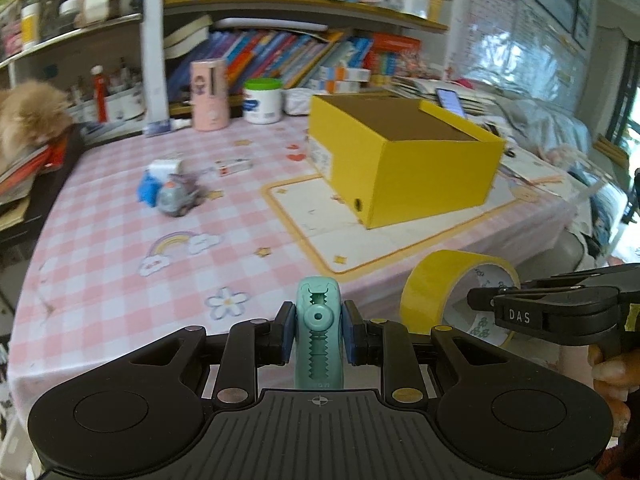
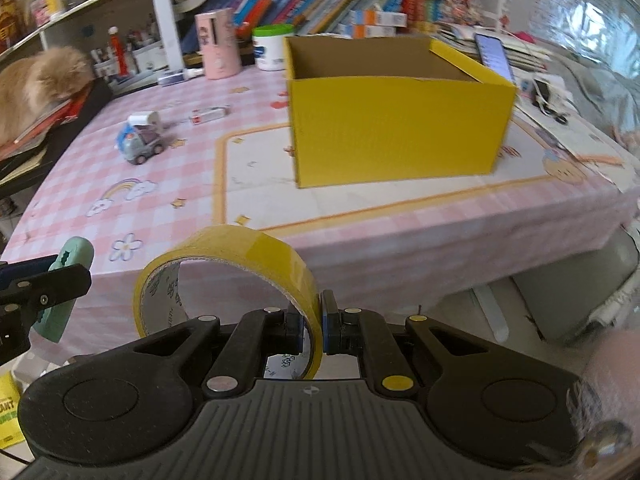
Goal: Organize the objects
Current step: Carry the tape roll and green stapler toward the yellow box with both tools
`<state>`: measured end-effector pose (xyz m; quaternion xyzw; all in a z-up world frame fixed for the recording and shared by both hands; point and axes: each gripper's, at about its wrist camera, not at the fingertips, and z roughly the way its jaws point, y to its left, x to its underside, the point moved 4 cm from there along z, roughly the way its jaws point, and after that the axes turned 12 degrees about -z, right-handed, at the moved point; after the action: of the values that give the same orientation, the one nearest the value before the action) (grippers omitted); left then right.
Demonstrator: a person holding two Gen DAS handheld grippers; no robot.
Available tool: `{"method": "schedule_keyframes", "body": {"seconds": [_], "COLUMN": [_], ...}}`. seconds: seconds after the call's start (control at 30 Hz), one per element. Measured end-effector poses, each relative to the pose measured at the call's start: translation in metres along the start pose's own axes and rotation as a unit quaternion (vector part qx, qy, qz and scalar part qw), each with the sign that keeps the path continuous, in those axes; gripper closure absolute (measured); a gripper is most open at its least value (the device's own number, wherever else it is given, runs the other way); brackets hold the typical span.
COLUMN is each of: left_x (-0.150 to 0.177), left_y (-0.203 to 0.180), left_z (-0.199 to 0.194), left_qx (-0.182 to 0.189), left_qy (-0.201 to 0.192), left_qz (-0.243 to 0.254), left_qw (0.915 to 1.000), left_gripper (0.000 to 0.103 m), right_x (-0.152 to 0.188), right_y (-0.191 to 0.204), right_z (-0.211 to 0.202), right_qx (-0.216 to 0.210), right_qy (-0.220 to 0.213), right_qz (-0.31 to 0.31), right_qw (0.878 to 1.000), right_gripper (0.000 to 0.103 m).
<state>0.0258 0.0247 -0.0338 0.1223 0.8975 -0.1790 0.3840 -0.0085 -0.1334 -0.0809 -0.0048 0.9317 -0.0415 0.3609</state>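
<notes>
My left gripper (image 1: 318,330) is shut on a teal correction-tape dispenser (image 1: 318,344), held off the table's near edge. My right gripper (image 2: 313,326) is shut on the rim of a yellow tape roll (image 2: 240,252), also near the front edge; the roll also shows in the left wrist view (image 1: 436,288). An open yellow cardboard box (image 2: 396,128) stands on the table ahead, also seen in the left wrist view (image 1: 404,160). A small grey toy truck (image 1: 176,196) and a small white-red stick (image 1: 234,166) lie on the pink checked tablecloth (image 1: 120,220) to the left.
A pink cup (image 1: 210,94) and a white green-lidded jar (image 1: 262,100) stand at the back by shelves of books. A fluffy cat (image 2: 36,80) lies on books at the left. A phone (image 2: 494,56) leans behind the box. Papers clutter the right side.
</notes>
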Motion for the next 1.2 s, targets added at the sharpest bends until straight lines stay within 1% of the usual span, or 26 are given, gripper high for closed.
{"method": "schedule_keyframes", "body": {"seconds": [0.23,0.43,0.97,1.2], "left_x": [-0.003,-0.010,-0.034,-0.049], "left_y": [-0.032,-0.048,-0.077,-0.089], "left_z": [0.016,0.024,0.047,0.057], "left_qx": [0.029,0.038,0.054,0.054], "left_qy": [0.010,0.007,-0.011,-0.026], "left_qz": [0.030,0.045,0.046,0.052], "left_qw": [0.9991,0.9982,0.9974,0.9968], "left_gripper": [0.080,0.080,0.080,0.080], "right_x": [0.012,0.015,-0.007,-0.022], "right_y": [-0.031,-0.056,-0.092,-0.109], "right_z": [-0.004,-0.004,0.007,0.012], "right_qx": [0.021,0.034,0.044,0.047], "right_qy": [0.010,0.015,0.008,-0.001], "right_qz": [0.030,0.055,0.047,0.044], "right_qw": [0.999,0.998,0.998,0.998], "right_gripper": [0.095,0.095,0.095,0.095]}}
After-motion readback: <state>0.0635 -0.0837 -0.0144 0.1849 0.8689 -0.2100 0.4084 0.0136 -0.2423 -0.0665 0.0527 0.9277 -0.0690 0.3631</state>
